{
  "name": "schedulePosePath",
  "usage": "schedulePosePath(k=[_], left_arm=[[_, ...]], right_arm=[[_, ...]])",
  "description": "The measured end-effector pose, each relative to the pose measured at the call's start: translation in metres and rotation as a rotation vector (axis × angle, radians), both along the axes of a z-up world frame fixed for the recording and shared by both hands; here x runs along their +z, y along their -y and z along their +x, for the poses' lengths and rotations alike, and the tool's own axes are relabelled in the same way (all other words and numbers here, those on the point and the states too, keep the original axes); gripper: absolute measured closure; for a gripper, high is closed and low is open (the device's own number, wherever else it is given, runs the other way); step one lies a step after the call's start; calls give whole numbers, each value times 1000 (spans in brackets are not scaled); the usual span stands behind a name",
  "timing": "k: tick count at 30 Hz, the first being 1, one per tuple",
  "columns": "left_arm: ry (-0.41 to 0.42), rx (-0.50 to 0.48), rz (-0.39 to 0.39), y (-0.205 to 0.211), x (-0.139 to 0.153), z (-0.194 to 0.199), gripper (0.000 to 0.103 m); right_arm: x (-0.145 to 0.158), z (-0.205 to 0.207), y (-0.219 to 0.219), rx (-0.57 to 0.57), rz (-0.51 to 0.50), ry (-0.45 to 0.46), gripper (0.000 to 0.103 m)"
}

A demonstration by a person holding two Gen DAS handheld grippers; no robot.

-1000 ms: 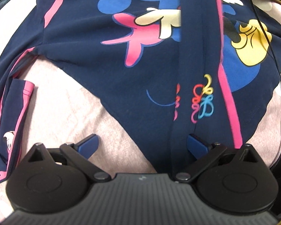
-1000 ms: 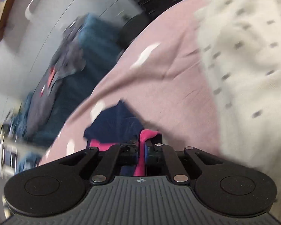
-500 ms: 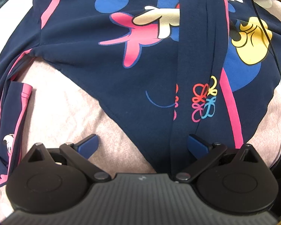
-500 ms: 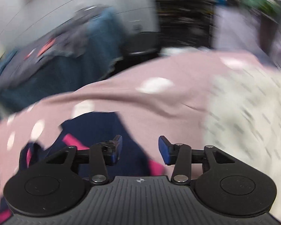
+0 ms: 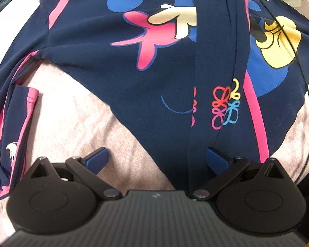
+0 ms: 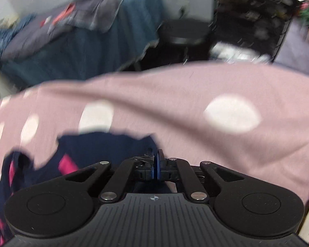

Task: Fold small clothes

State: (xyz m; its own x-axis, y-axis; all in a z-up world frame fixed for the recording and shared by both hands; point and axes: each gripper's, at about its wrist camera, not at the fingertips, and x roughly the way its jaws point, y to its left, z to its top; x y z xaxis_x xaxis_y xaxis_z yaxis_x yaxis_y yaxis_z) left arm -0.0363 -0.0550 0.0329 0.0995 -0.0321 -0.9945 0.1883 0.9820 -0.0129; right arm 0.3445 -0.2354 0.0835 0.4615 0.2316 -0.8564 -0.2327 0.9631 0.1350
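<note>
My left claw (image 5: 156, 159) hangs wide open over the near hem of the navy, pink-striped cartoon-print shirt (image 5: 134, 78), which lies flat on the pale pink bedcover (image 5: 72, 111); my right claw (image 6: 155, 161) has just snapped closed with nothing visibly between its pads. The shirt looks light, limp and a little slick, so I'd pinch a hem corner or sleeve cuff. Its long axis runs near to far, with the hem towards me.

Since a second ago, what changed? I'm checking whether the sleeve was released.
The right hand-held gripper let go of the pink-striped cuff, swung away, and its jaws have just closed empty. The left hand-held gripper stayed open over the navy shirt.
</note>
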Motion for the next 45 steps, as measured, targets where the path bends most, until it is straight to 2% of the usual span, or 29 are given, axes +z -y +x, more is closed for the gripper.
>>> schedulePosePath(k=[2, 4, 5, 6, 7, 8, 9, 10, 12, 16, 20, 21, 23, 24, 26, 27, 29, 31, 32, 35, 38, 39, 41, 42, 44, 45], left_arm=[[-3, 5, -6, -2, 0, -2, 0], [-14, 2, -6, -3, 0, -3, 0], [-18, -7, -3, -3, 0, -4, 0], [-19, -17, 1, -3, 0, -5, 0], [-18, -24, 4, -3, 0, -5, 0], [-20, -30, 6, -3, 0, -5, 0], [-21, -35, 7, -2, 0, -4, 0], [-22, -40, 9, -1, 0, -4, 0], [-23, -51, 13, 1, 1, -2, 0], [-15, -90, 28, 3, 6, -1, 0], [-10, -122, 55, 0, 10, 1, 0], [-11, -126, 57, -2, 11, 1, 0], [-8, -128, 60, -7, 12, 2, 0], [-5, -124, 61, -10, 13, 2, 0], [6, -106, 52, -18, 16, -1, 0], [8, -90, 39, -24, 16, -3, 0], [1, -43, 5, -42, 16, -10, 1], [-13, 31, -64, -62, 15, -17, 14], [-23, 80, -122, -71, 14, -19, 17], [-10, 214, -264, -91, 13, -22, 17], [-17, 214, -368, -87, 13, -20, 17], [-21, 192, -378, -83, 12, -20, 17], [-15, 148, -339, -66, 12, -21, 17], [-6, 140, -329, -60, 13, -23, 19], [-10, 141, -396, -57, 17, -25, 46], [-39, 154, -450, -56, 18, -26, 68]], right_arm=[[-2, 11, 6, -47, 12, -13, 99], [-10, 16, 0, 4, -27, -54, 99], [-9, 14, -3, 23, -48, -33, 99], [-4, 11, -4, 18, -53, 2, 91], [4, 7, -2, -4, -34, 34, 71], [14, 0, 2, -32, -8, 73, 62], [26, -9, 7, -39, 35, 115, 46], [38, -22, 13, -20, 87, 154, 39], [59, -51, 17, 57, 155, 180, 39], [88, -118, 33, 246, 280, 112, 39], [121, -186, 64, 334, 426, 90, 39], [128, -198, 72, 352, 476, 62, 36], [136, -212, 89, 414, 598, -74, 36], [138, -221, 94, 431, 615, -118, 37], [138, -240, 99, 439, 517, -150, 35], [133, -250, 100, 422, 461, -151, 32], [117, -270, 102, 363, 410, -195, 33], [101, -294, 89, 379, 346, -241, 38], [94, -305, 82, 393, 332, -246, 38], [72, -331, 59, 381, 366, -312, 38], [60, -348, 45, 360, 400, -356, 38], [60, -351, 42, 355, 408, -365, 38], [59, -354, 44, 339, 421, -373, 38], [60, -355, 47, 330, 424, -374, 38], [59, -352, 50, 312, 421, -383, 38], [58, -349, 51, 303, 419, -391, 38]])
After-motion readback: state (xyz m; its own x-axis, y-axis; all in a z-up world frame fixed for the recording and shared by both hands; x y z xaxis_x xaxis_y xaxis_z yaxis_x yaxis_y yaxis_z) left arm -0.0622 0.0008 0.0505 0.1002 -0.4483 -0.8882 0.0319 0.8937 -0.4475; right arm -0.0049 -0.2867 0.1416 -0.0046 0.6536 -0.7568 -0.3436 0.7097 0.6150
